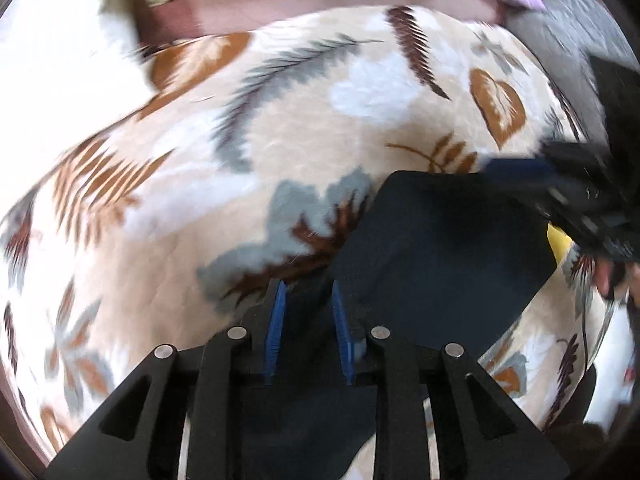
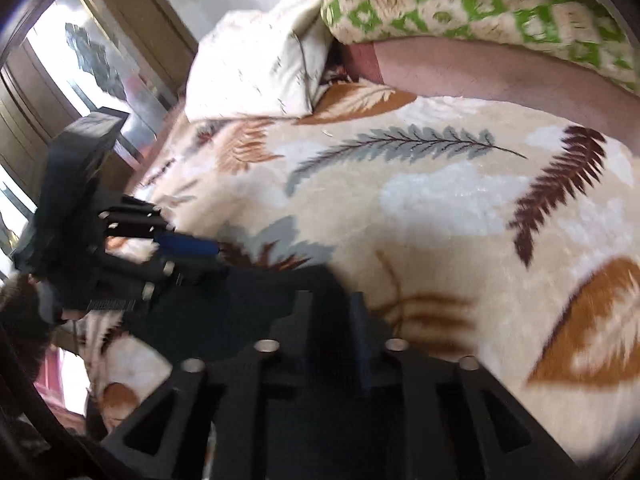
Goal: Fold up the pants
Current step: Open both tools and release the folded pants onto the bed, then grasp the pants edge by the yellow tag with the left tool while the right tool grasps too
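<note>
Pants (image 1: 440,248), dark navy, part-folded on leaf-print blanket (image 1: 280,128) of bed, near edge; left gripper (image 1: 308,320) narrowly parted over fabric, right gripper (image 2: 332,336) likewise, grip unconfirmed; risk: loose hold, fold slipping open.

The left wrist camera looks steeply down along its own fingers, close above the leaf-patterned blanket (image 1: 280,128) and the dark pants (image 1: 448,240). The right wrist camera tilts less — it takes in the bed as far as the white pillow (image 2: 256,68). Both share the pants, the blanket — and each sees the other gripper at its edge.
</note>
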`<state>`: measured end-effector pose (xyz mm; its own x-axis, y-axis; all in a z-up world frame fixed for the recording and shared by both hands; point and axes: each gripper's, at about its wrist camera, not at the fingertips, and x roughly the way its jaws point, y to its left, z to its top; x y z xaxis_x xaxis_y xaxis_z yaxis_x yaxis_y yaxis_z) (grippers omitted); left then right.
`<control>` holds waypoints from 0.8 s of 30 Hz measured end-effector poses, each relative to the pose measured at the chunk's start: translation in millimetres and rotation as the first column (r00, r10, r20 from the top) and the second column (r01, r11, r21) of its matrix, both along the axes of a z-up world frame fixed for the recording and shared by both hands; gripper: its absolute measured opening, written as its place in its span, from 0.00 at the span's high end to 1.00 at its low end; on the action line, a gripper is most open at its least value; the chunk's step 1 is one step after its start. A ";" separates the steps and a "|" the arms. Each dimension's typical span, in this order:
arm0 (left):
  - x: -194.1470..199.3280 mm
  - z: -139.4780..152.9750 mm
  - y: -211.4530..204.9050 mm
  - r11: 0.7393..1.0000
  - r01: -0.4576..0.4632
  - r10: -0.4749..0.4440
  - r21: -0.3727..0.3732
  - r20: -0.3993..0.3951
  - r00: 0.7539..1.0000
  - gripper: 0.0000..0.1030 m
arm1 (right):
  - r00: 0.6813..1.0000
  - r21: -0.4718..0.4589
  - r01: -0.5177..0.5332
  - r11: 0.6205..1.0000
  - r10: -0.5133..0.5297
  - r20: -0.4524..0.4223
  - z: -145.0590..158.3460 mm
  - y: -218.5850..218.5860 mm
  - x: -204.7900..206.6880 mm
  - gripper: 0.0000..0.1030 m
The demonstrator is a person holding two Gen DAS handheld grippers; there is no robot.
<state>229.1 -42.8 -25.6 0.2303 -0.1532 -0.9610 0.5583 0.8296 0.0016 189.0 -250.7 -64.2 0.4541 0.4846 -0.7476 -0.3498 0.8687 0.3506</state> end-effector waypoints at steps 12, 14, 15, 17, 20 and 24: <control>-95.4 -17.1 -33.8 0.971 -0.171 0.145 -0.167 -0.157 0.977 0.79 | 0.928 0.148 0.372 0.916 -0.363 -0.084 6.5 -113.7 -150.0 0.55; -108.5 -12.4 -66.7 0.966 -0.160 0.126 -0.205 -0.169 0.977 0.79 | 0.890 0.173 0.457 0.873 -0.447 -0.093 10.2 -157.3 -173.3 0.52; -111.5 -14.4 -82.5 0.963 -0.159 0.121 -0.218 -0.177 0.977 0.79 | 0.875 0.165 0.484 0.859 -0.475 -0.093 12.3 -173.9 -180.8 0.49; -121.0 -13.9 -119.6 0.955 -0.161 0.109 -0.250 -0.211 0.972 0.79 | 0.849 0.137 0.529 0.838 -0.521 -0.092 16.4 -209.1 -194.0 0.47; -133.5 -15.4 -169.0 0.949 -0.157 0.084 -0.273 -0.262 0.961 0.79 | 0.829 0.140 0.559 0.817 -0.546 -0.119 16.5 -247.9 -202.2 0.44; -151.8 -24.8 -216.3 0.934 -0.202 0.097 -0.293 -0.337 0.936 0.79 | 0.835 0.163 0.548 0.820 -0.527 -0.155 9.2 -278.4 -199.8 0.43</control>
